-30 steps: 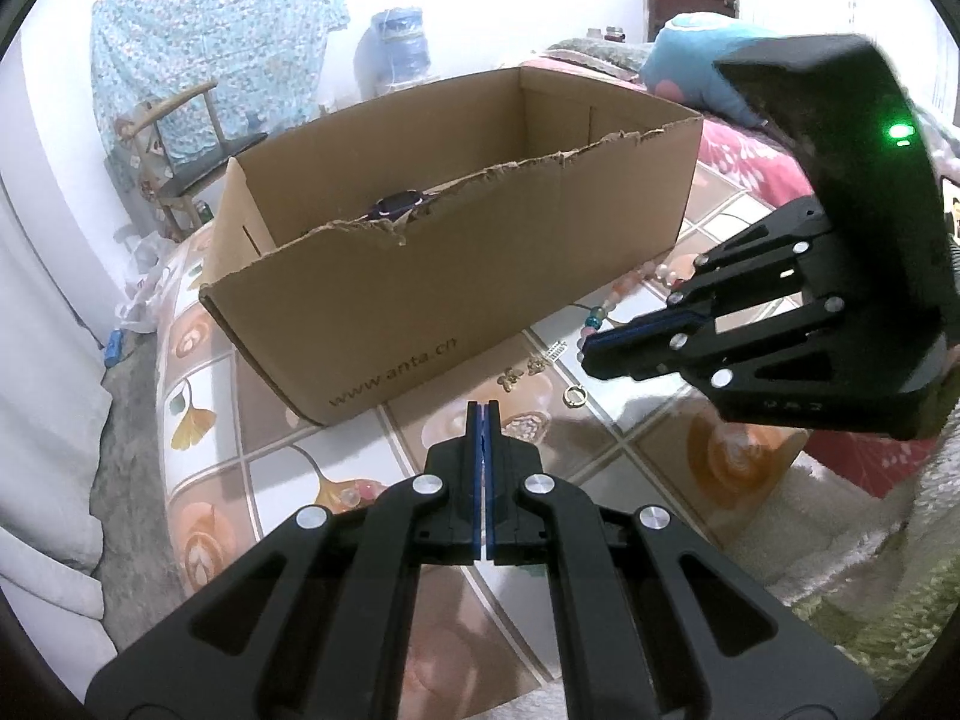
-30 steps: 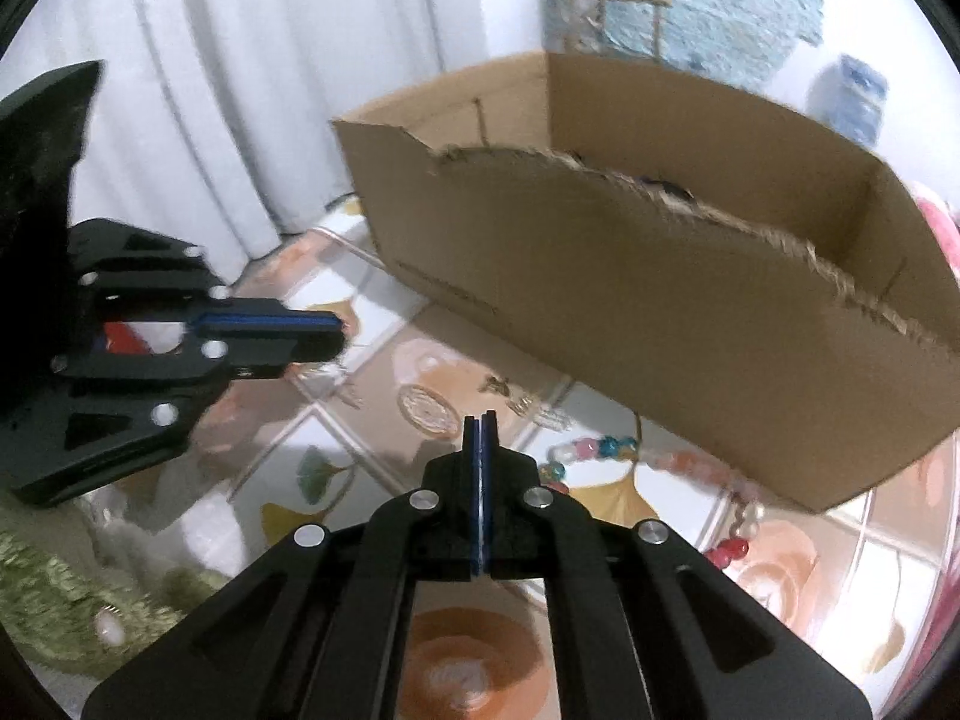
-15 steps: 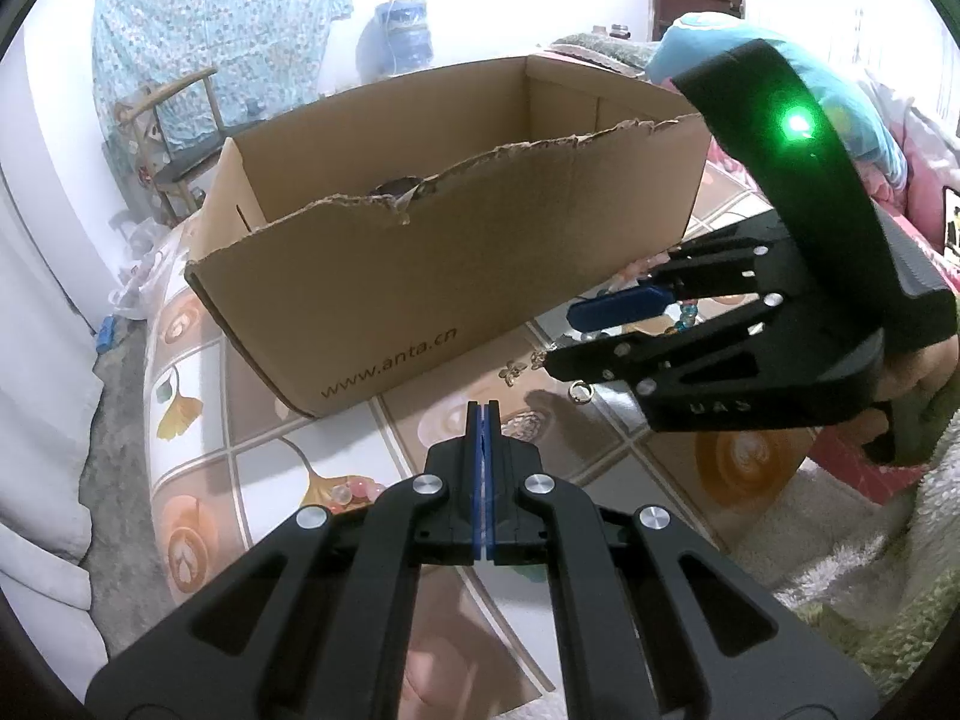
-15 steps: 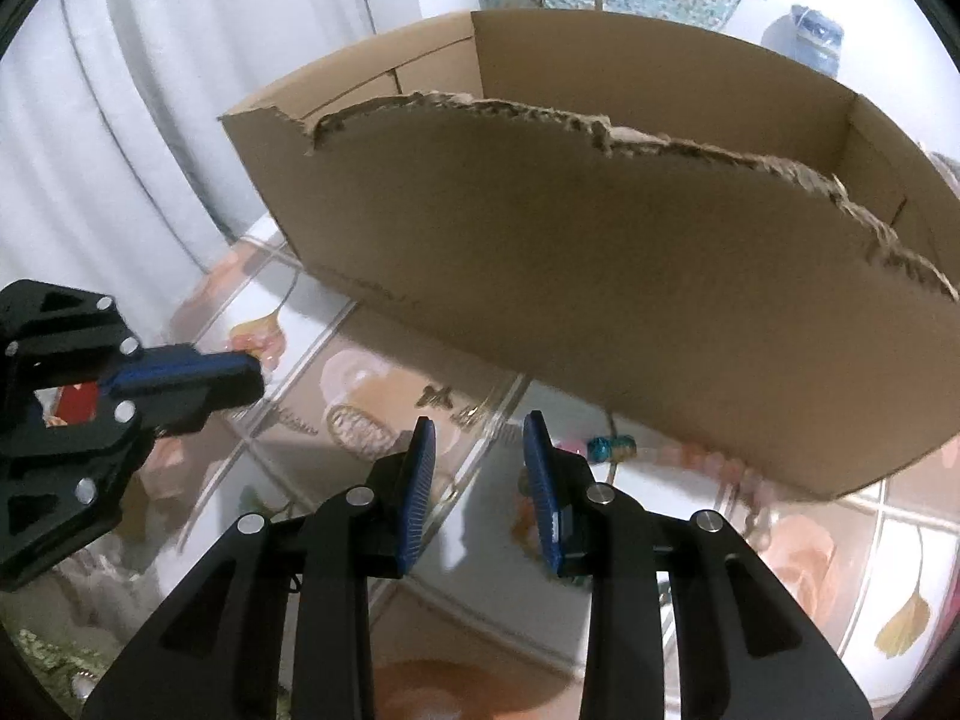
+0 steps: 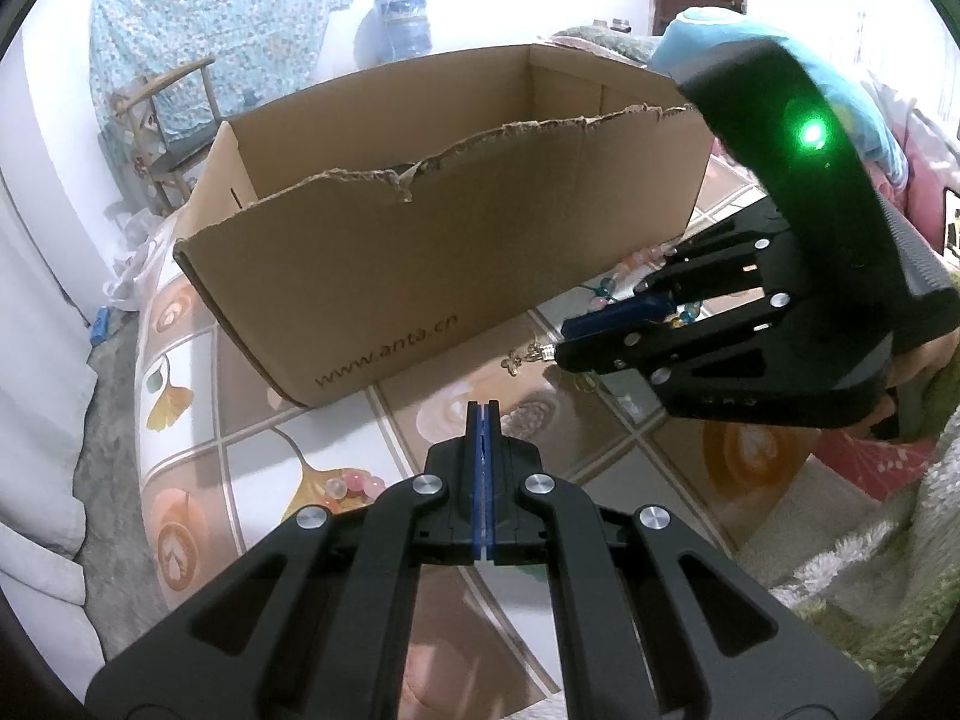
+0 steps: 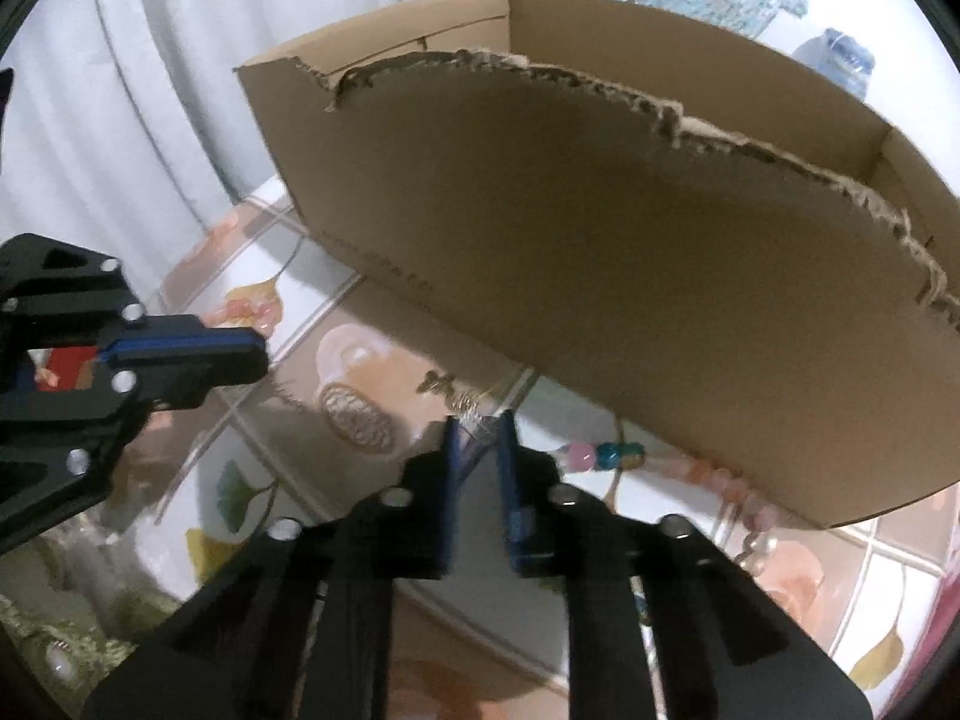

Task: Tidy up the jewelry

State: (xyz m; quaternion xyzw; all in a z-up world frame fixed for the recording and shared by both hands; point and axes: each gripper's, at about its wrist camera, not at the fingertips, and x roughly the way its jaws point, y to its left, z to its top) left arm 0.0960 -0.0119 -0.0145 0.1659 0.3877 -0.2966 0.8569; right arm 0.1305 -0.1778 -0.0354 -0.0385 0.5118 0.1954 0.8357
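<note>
Box: I take the big brown cardboard box with the torn front rim (image 5: pixel 456 228) as my landmark; it stands open-topped on the tiled-pattern tablecloth (image 5: pixel 336 450). I see only a dark scrap at the torn notch, so I cannot tell what is inside.

Right tongs: my right gripper (image 6: pixel 478 429) sits just in front of the box's front wall, tipped steeply down. Its jaws are closing, with a small gap left, and fine silvery links lie between the tips; I judge the pads are not yet pressing.

Left tongs: my left gripper (image 5: pixel 483 414) hangs further out from the box's front wall, jaws fully closed on nothing.

Beaded strand: a pink, teal and orange beaded bracelet (image 6: pixel 606 456) runs along the foot of the box's front wall, just right of my right tips.

Key relation: the thin silver chain with a small butterfly charm (image 6: pixel 456 399) lies in front of the box, its long axis running from the charm back into my right jaws. The right hand is clearly nearer.

Next: I judge a firm pinch, then a lift over the torn rim.

Risk: thin links may slip out.
</note>
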